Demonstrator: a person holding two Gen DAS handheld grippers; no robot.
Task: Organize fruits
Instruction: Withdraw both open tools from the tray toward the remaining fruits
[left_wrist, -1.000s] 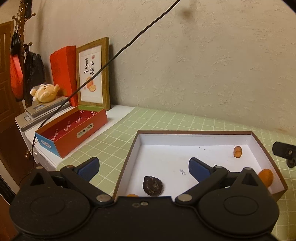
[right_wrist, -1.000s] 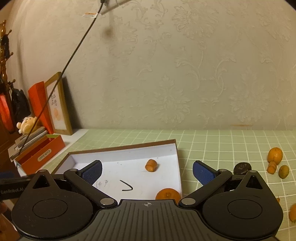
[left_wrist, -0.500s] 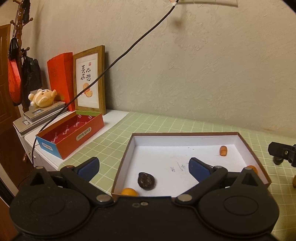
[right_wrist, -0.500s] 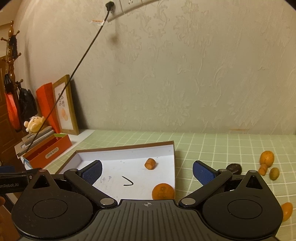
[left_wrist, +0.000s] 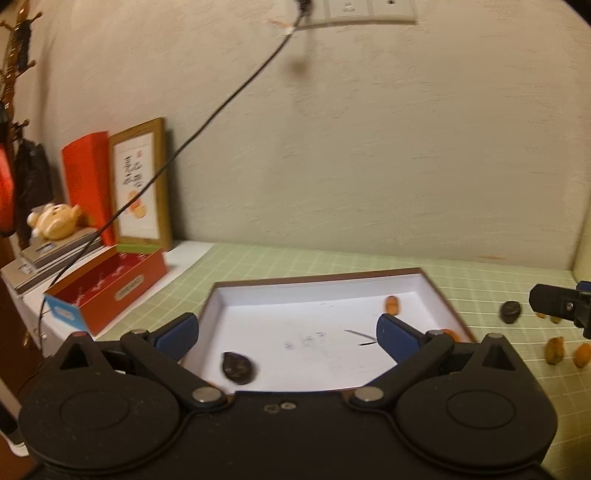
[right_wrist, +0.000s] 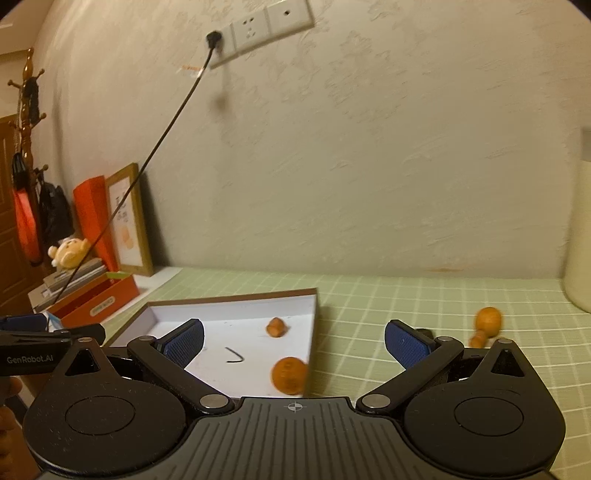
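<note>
A shallow white box with a brown rim (left_wrist: 317, 276) (right_wrist: 236, 295) lies on the green grid mat. Inside it are a dark fruit (left_wrist: 238, 367), a small orange fruit (left_wrist: 392, 305) (right_wrist: 276, 327) and a round orange (right_wrist: 289, 373) at the right wall. My left gripper (left_wrist: 287, 330) is open and empty above the box's near side. My right gripper (right_wrist: 294, 341) is open and empty over the box's right edge. Loose fruits lie on the mat to the right: a dark one (left_wrist: 510, 312), small orange ones (left_wrist: 554, 350) and an orange one (right_wrist: 488, 320).
A red open box (left_wrist: 107, 284) (right_wrist: 98, 302), a framed picture (left_wrist: 142, 184), a red card and a plush toy (left_wrist: 53, 221) stand at the left. A black cable (left_wrist: 207, 122) hangs from a wall socket. A white cylinder (right_wrist: 580, 236) stands far right.
Both grippers have pulled back and tilted up, so the box looks smaller and lower and the wall socket has come into view. Both stay open and empty.
</note>
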